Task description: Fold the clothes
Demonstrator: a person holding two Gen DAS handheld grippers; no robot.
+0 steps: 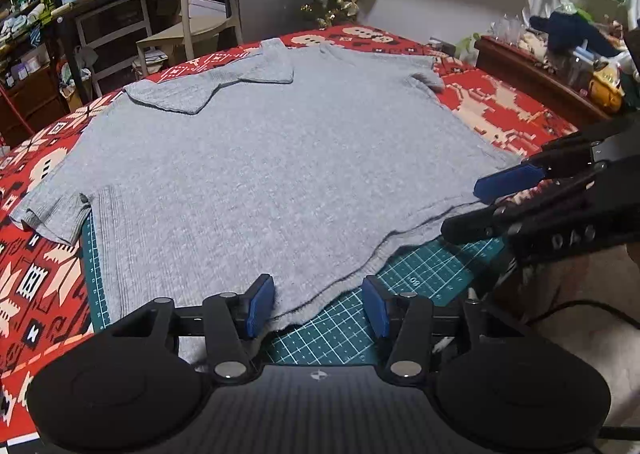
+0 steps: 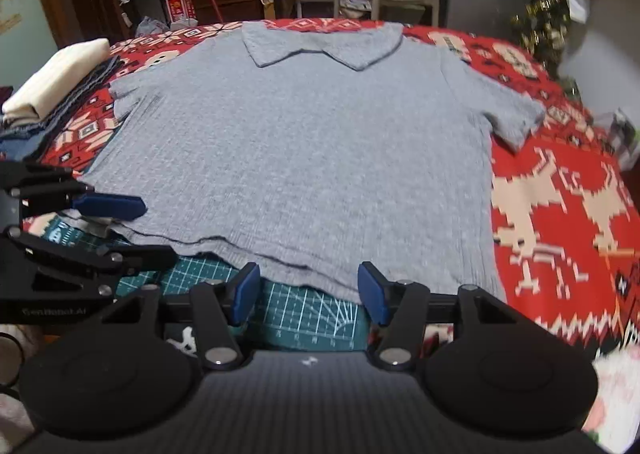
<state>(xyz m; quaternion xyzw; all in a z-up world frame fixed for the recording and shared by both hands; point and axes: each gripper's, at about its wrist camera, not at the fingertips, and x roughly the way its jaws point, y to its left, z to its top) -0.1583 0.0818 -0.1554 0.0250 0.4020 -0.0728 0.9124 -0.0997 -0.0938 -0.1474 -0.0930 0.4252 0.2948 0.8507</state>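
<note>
Grey ribbed knit, a short-sleeved polo shirt, lies spread flat and collar-away on a red patterned cloth that covers the worktop, its hem reaching over a green cutting mat at the near edge. It looks laid out this way so that both sleeves and the hem can be reached for a first fold, which does not appear to have begun. In the left wrist view the left claw is released, its blue pads straddling the hem at the near edge, seemingly poised to pinch the fabric. The right claw is likewise spread wide and holds nothing, hovering at the hem further along; each claw shows at the edge of the other's view, so the pair seems set to lift the hem together. A folded cream garment rests on darker clothes at the far left, probably finished pieces. Readable writing is sparse: "GenRobot.AI" on the left claw's body in the right wrist view, "DAS" on the right claw's side, and "80" on the mat.
</note>
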